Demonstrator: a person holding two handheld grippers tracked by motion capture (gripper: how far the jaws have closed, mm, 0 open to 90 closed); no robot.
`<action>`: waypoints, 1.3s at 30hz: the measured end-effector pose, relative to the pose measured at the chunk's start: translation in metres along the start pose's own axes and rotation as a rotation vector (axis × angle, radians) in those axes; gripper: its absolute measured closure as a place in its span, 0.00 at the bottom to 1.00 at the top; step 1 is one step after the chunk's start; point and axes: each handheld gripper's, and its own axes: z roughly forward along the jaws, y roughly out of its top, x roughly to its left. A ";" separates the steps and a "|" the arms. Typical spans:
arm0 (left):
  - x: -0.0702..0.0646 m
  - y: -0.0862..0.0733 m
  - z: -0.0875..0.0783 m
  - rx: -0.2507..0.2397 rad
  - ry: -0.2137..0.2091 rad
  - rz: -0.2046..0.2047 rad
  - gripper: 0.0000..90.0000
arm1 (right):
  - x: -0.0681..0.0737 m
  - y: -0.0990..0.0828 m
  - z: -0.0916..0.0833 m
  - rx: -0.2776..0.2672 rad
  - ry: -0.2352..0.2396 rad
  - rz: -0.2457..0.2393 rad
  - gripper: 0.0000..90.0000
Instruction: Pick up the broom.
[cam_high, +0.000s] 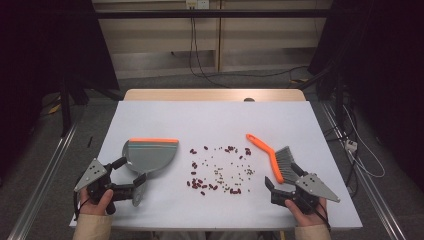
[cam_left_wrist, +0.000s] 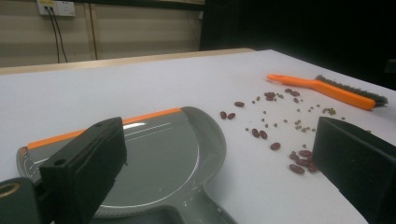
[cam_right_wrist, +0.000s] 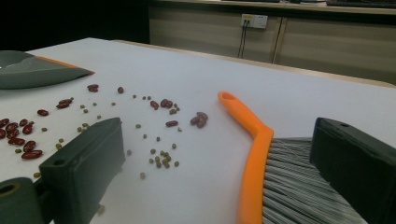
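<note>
White rectangular table top (cam_high: 210, 120) taken as landmark. High view: grey plastic dustpan with orange front lip (cam_high: 150, 152) lies flat on the table's left half; orange-handled hand brush with grey bristles (cam_high: 274, 155) lies on its right half; a scatter of dark red beans and smaller greenish beans (cam_high: 217, 171) sits between them at table centre. Left gripper (cam_high: 131, 176), held by a hand (cam_high: 95, 202) at the table's near left edge, has its jaws apart on either side of the dustpan's handle, not closed on it. Right gripper (cam_high: 282, 176), in the other hand (cam_high: 307, 212) at the near right edge, has its jaws apart beside the brush's bristle end. Left gripper view adds the dustpan's shallow curved wall (cam_left_wrist: 205, 140) and glossy floor; the handle is cut off at the frame's bottom, so contact with the jaws cannot be judged. Right gripper view adds the hanging hole in the brush handle tip (cam_right_wrist: 229, 98) and bristles lying between its jaws; the bristle end is cut off by the frame and partly hidden behind the right-hand jaw. Small beans blur near the lens.
</note>
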 end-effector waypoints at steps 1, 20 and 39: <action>0.000 0.000 0.000 0.001 0.000 0.001 0.03 | 0.000 0.000 0.000 0.000 0.000 0.000 0.04; 0.000 0.000 0.000 0.005 0.000 0.006 0.03 | 0.001 0.005 0.006 0.018 -0.004 -0.014 0.06; 0.000 0.001 -0.001 0.002 -0.009 -0.004 0.03 | -0.019 0.025 0.031 0.115 -0.045 0.019 0.10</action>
